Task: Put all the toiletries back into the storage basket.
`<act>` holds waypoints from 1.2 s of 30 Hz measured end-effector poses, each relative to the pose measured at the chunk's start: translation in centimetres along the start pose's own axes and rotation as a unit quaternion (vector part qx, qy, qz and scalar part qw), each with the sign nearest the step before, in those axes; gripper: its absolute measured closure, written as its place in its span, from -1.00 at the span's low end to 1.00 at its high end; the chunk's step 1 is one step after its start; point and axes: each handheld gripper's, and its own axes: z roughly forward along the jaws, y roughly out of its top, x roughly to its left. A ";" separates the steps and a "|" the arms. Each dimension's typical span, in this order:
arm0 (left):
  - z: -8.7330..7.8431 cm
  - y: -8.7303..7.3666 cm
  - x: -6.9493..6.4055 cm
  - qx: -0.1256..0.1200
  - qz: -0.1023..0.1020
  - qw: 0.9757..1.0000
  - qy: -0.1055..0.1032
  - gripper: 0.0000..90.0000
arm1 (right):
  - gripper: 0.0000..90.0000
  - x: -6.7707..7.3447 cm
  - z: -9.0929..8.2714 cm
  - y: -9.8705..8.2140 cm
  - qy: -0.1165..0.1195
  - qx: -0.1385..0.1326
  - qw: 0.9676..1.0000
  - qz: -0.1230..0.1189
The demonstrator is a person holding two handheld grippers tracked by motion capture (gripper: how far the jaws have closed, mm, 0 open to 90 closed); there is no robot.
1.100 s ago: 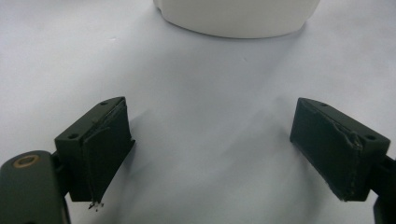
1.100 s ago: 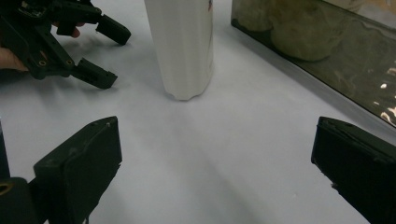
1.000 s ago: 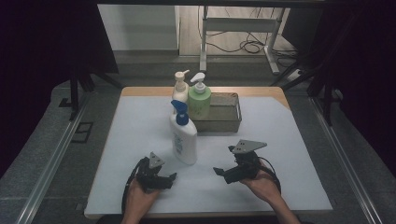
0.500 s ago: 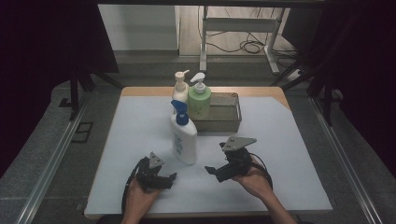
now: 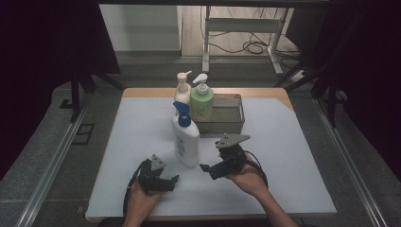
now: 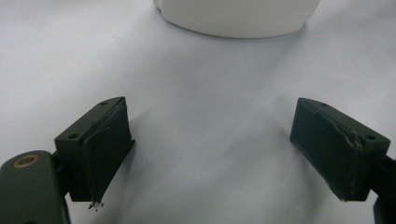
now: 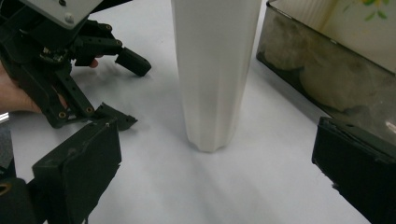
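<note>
Left gripper (image 5: 173, 181) rests low on the white table (image 5: 293, 156), jaws wide apart, nothing between them; the base of the white bottle (image 6: 238, 18) stands just ahead. Right gripper (image 5: 204, 168) sits to the bottle's right, jaws also spread and empty, aimed at the bottle's lower body (image 7: 215, 74). White bottle, blue pump, upright near table centre. Behind it a grey tray (image 5: 227, 124); a green bottle (image 5: 202, 104) and a cream bottle (image 5: 182, 90) stand at its left end, whether inside the tray cannot be told.
</note>
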 end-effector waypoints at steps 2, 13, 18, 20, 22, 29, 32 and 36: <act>0.0 0.0 0.0 0.000 0.000 1.000 0.000 -0.73 | -0.97 0.1 0.2 0.3 -0.001 -0.002 1.000 -0.001; 0.0 0.0 0.0 -0.001 -0.002 1.000 0.000 -0.73 | -0.93 0.4 1.4 2.1 -0.009 -0.009 1.000 0.003; 0.0 0.0 0.0 -0.001 -0.001 1.000 0.000 -0.73 | -0.87 0.5 2.2 2.7 -0.012 -0.013 1.000 0.014; 0.0 0.0 0.0 -0.001 -0.001 1.000 0.000 -0.73 | -0.84 0.4 2.5 3.0 -0.008 -0.016 1.000 0.020; 0.0 0.0 0.0 -0.001 -0.001 1.000 0.000 -0.73 | -0.83 0.4 2.8 3.2 -0.008 -0.018 1.000 0.024; 0.0 0.0 0.0 -0.001 -0.001 1.000 0.000 -0.73 | -0.77 0.5 3.5 4.2 -0.016 -0.022 0.999 0.027; 0.0 0.0 0.0 -0.001 -0.001 1.000 0.000 -0.73 | -0.73 0.6 3.8 4.7 -0.020 -0.027 0.999 0.025; 0.0 0.0 0.0 -0.001 -0.001 1.000 0.000 -0.73 | -0.71 0.7 4.2 5.3 -0.029 -0.029 0.999 0.023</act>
